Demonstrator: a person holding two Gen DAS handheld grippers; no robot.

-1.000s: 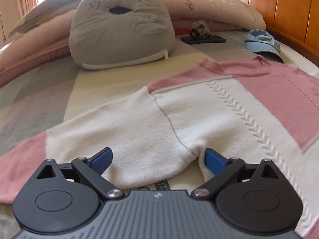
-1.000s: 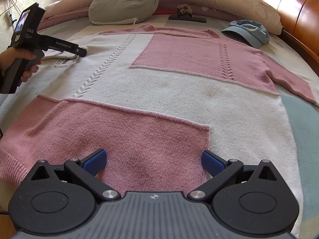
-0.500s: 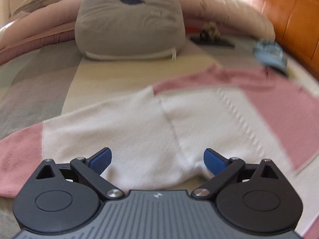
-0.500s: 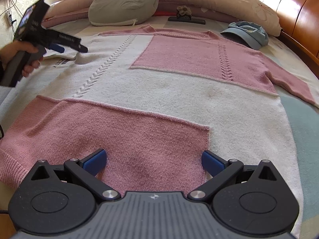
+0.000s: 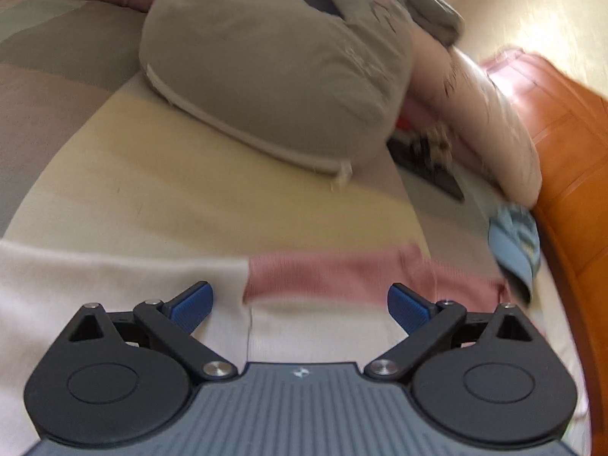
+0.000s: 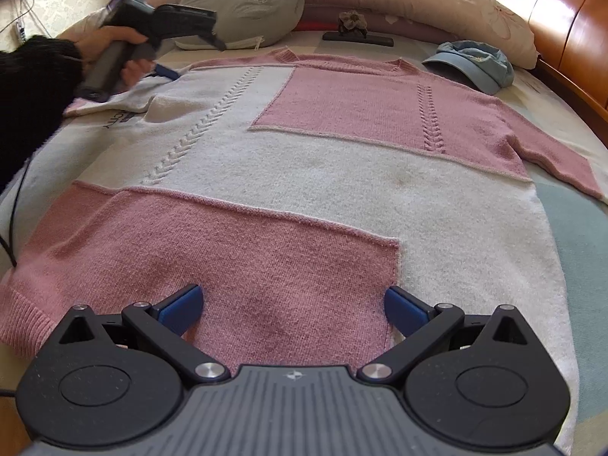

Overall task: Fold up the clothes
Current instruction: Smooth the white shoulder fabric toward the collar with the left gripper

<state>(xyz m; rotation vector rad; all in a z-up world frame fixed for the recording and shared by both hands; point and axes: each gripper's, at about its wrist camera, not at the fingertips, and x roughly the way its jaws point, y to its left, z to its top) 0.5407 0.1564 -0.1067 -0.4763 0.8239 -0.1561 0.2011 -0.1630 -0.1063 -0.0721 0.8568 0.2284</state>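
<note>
Both wrist views face headboardward, sharing the cushion (image 5: 273, 60) (image 6: 247, 3).

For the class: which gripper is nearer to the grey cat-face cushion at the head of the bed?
Left. The left gripper is at the sweater's shoulder, near the grey cat-face cushion; the right gripper is at the hem, far from it.

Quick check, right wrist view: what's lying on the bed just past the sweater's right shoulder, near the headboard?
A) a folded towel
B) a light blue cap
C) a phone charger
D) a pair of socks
B: a light blue cap lies on the bed beside the shoulder of the pink and white sweater, just in front of the long pillow by the wooden headboard.
</note>
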